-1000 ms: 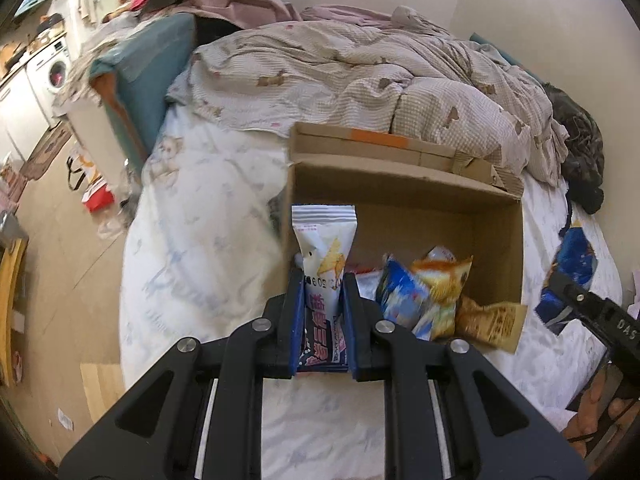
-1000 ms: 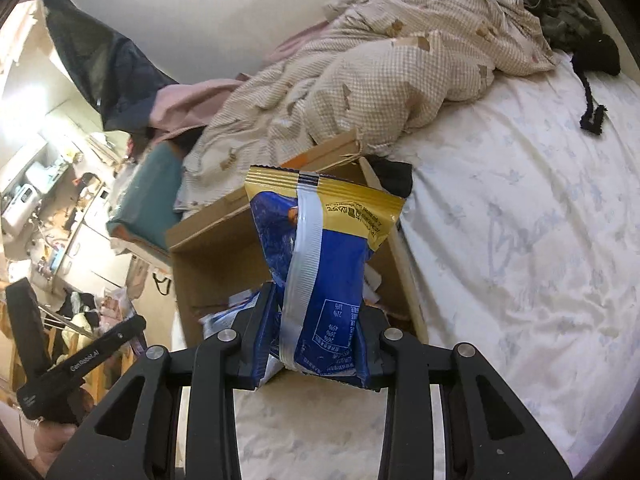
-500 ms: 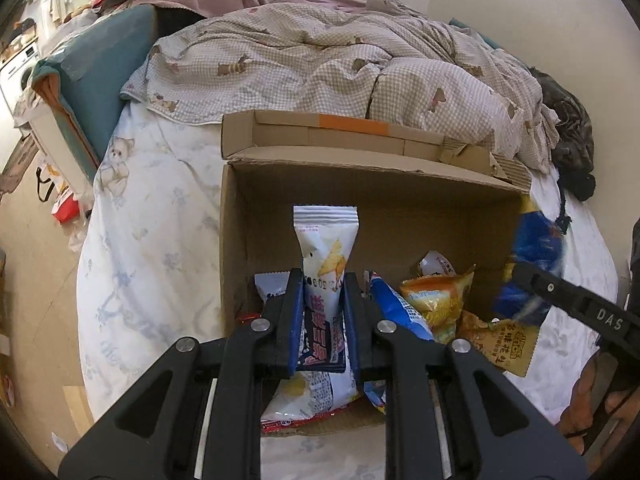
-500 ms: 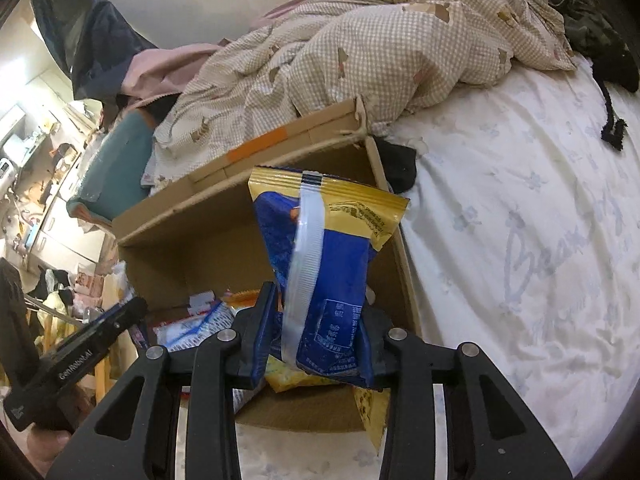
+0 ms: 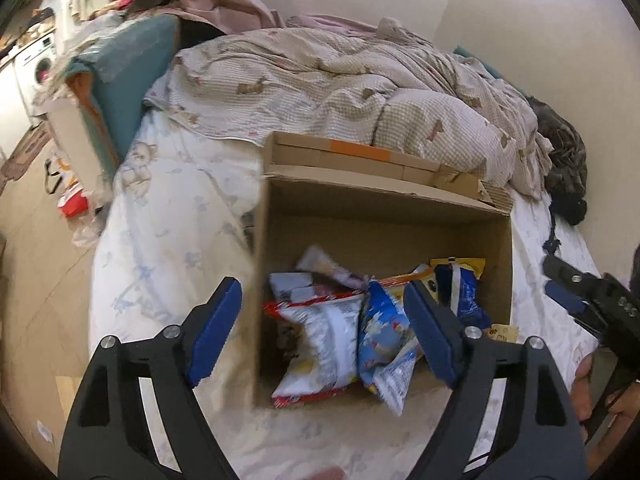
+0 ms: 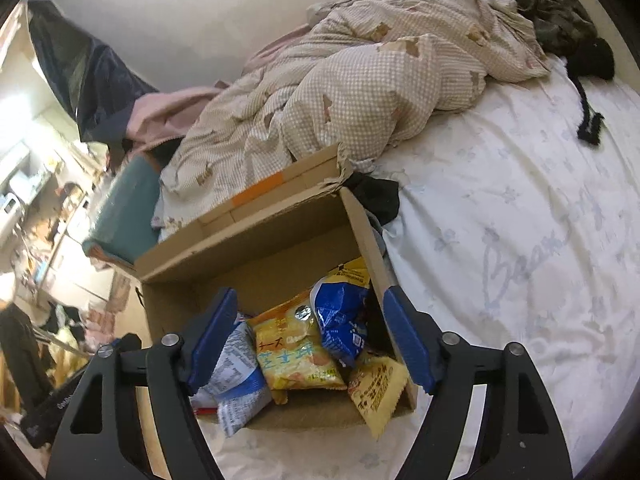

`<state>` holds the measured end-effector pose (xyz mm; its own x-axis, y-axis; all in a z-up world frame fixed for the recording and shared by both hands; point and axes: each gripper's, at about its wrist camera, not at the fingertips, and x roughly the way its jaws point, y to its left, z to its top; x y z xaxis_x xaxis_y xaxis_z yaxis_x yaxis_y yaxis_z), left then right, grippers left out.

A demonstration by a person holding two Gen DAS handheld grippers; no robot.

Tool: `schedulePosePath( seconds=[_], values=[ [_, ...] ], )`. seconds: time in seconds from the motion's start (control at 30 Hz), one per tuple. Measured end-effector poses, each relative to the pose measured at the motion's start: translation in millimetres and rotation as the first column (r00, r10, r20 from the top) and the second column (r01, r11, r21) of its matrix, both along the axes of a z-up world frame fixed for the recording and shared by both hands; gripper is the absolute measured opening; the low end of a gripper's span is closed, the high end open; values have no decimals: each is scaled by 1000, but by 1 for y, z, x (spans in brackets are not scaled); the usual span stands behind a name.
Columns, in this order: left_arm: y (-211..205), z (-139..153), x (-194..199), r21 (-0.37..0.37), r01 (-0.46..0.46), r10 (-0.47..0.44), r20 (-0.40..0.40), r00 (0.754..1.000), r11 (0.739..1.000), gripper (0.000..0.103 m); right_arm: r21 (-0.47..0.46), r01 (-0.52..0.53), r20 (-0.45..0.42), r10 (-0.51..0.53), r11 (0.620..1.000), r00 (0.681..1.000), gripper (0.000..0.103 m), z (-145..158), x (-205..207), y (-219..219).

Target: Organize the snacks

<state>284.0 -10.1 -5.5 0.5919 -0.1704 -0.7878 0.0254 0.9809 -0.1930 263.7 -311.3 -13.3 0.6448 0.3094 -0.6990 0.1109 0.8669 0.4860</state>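
Left gripper (image 5: 322,332) and right gripper (image 6: 308,338): matte black triangulated frames with cut-outs were seen, blue pads (image 5: 212,330) fitted inside each finger, silver screws (image 5: 171,331) at the joints. Bare skin of the hand (image 5: 582,388) was visible.

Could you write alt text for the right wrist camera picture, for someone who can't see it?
Open, empty tongs hover over a cardboard box of snack packets on a bed, among them a blue bag and a yellow bag. A checked quilt lies behind.
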Motion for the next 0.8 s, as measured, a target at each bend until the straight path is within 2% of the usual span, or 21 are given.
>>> schedulePosePath(
  seconds=[0.13, 0.2, 0.3, 0.47, 0.6, 0.7, 0.8],
  values=[
    [11, 13, -24, 25, -30, 29, 27, 999, 999, 81, -40, -24, 39, 25, 999, 999, 94, 16, -23, 10],
    [16, 17, -37, 39, -40, 38, 49, 998, 998, 81, -76, -35, 65, 40, 996, 997, 103, 21, -37, 18],
    [25, 19, -57, 42, -64, 62, 59, 996, 997, 89, -94, -47, 90, 56, 994, 994, 103, 25, -56, 26],
    [35, 25, -85, 51, -82, 78, 84, 993, 995, 91, -123, -59, 98, 72, 991, 993, 103, 27, -86, 35],
    [37, 27, -107, 62, -109, 102, 102, 990, 992, 102, -169, -63, 105, 82, 984, 991, 103, 28, -108, 44],
    [38, 20, -125, 41, -125, 122, 65, 990, 991, 103, -213, -72, 113, 98, 974, 989, 103, 28, -125, 50],
    [33, 19, -142, 71, -119, 114, 77, 991, 990, 103, -268, -71, 135, 110, 961, 985, 103, 29, -142, 57]
  ],
)
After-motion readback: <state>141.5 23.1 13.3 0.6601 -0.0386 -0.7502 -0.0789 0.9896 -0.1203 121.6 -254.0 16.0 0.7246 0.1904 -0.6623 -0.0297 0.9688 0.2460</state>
